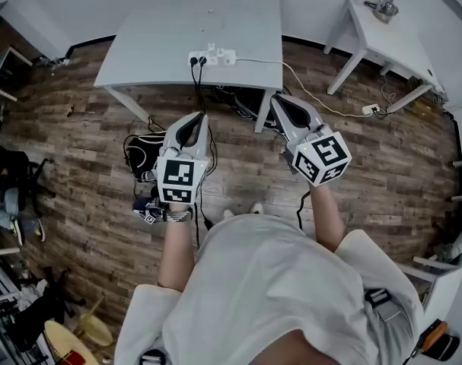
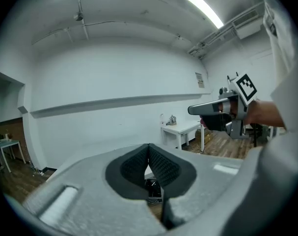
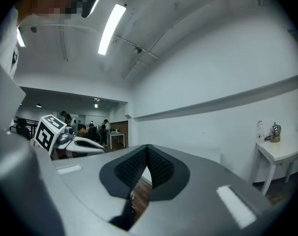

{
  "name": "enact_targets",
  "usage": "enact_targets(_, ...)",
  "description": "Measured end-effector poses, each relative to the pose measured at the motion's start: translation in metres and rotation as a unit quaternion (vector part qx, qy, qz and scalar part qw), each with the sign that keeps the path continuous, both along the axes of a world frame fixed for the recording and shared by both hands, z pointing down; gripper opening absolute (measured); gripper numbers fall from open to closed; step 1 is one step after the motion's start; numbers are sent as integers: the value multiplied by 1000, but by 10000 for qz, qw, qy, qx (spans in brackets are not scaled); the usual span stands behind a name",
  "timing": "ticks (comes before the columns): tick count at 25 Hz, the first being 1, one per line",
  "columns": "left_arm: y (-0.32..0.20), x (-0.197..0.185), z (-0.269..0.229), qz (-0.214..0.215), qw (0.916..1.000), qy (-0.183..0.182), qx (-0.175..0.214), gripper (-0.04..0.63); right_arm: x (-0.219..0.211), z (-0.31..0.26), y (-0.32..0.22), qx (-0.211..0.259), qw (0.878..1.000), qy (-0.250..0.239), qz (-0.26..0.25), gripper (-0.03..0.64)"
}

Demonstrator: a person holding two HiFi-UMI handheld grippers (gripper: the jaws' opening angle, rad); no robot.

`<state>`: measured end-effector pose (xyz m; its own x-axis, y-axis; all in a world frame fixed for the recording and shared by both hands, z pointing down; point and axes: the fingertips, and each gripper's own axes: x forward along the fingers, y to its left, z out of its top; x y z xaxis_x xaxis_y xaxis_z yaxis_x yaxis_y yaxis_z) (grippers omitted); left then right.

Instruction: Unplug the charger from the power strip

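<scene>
A white power strip (image 1: pixel 213 56) lies near the front edge of the grey table (image 1: pixel 162 36). Black plugs (image 1: pixel 198 61) sit in its left end, and their cables hang over the table edge. Both grippers are held in the air in front of the table, well short of the strip. My left gripper (image 1: pixel 200 118) (image 2: pixel 149 145) is shut with nothing between its pads. My right gripper (image 1: pixel 278 99) (image 3: pixel 148 146) is also shut and empty. Each gripper shows in the other's view: the right gripper (image 2: pixel 212 108) and the left gripper (image 3: pixel 75 142).
A white cable (image 1: pixel 307 86) runs from the strip to a floor socket (image 1: pixel 370 109). A white side table (image 1: pixel 394 44) with a kettle (image 1: pixel 383 7) stands at the right. A black bag (image 1: pixel 141 157) and tangled cables (image 1: pixel 234 101) lie under the grey table.
</scene>
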<state>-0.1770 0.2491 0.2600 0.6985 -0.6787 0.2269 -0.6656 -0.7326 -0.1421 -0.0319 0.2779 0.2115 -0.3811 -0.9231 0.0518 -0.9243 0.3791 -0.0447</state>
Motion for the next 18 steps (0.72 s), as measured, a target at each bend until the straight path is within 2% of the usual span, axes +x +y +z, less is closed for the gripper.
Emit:
enact_targets(4, 6, 13, -2, -65, 9998, 183, -66, 2, 3, 2, 2, -66, 9996, 104, -240, 2)
enact_targets(9, 12, 28, 1, -304, 9990, 295, -100, 2, 22, 2, 12, 17, 9996, 179, -234, 2)
enact_targets(12, 15, 37, 0, -507, 9982, 303, -42, 3, 37, 4, 16, 70, 9994, 208, -263, 2)
enact_targets(18, 24, 52, 5, -429, 9989, 141, -94, 3, 54, 8, 17, 215, 9991, 288, -233, 2)
